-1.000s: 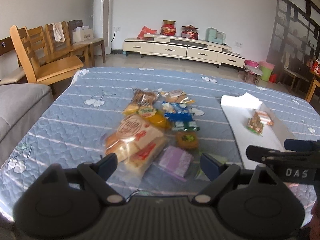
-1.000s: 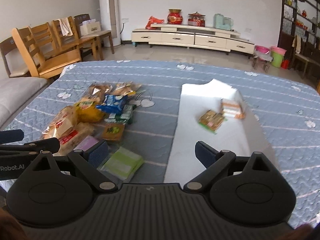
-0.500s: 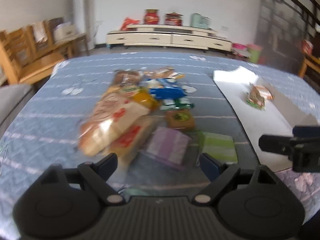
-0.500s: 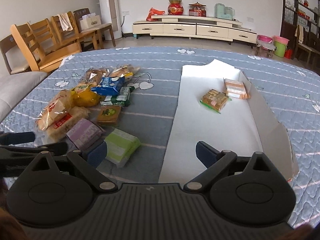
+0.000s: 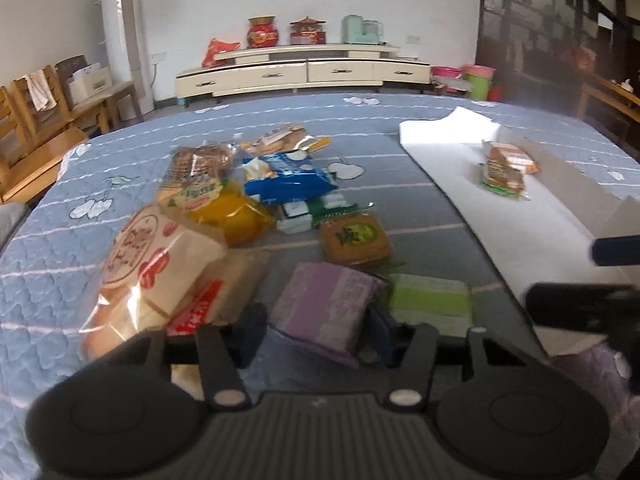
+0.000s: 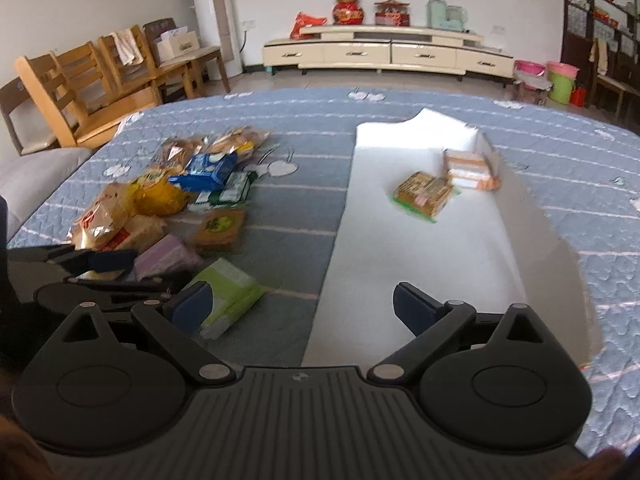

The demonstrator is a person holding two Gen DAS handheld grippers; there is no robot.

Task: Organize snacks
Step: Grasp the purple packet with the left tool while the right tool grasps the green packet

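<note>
Snack pile (image 5: 248, 208): heaped on the left part of the blue quilt (image 5: 60, 240); bread bags, yellow pack, blue pack, green sticks, brown cake pack are seen.
Purple pack (image 5: 328, 308): nearest item of the pile, flat on the quilt, set between the left gripper (image 5: 316, 334) fingers.
Left gripper: fingers narrowed around the purple pack, one at each side; firm contact cannot be told, pack is not lifted.
Green pack (image 5: 430, 304): just right of the purple pack, touching it; in the right view it lies beside the right gripper's left finger (image 6: 192, 306).
Right gripper (image 6: 302, 308): spread wide, nothing is held; placed low over the near end of the white tray (image 6: 400, 264) and the quilt strip beside it.
White tray: laid on the right side of the quilt, well apart from the pile.
Tray contents: brown-green pack (image 6: 424, 194) and orange-white pack (image 6: 470, 170) at the far end, touching each other.
Background: wooden chairs (image 6: 80, 92) at left, cream cabinet (image 6: 384, 52) by the far wall.
</note>
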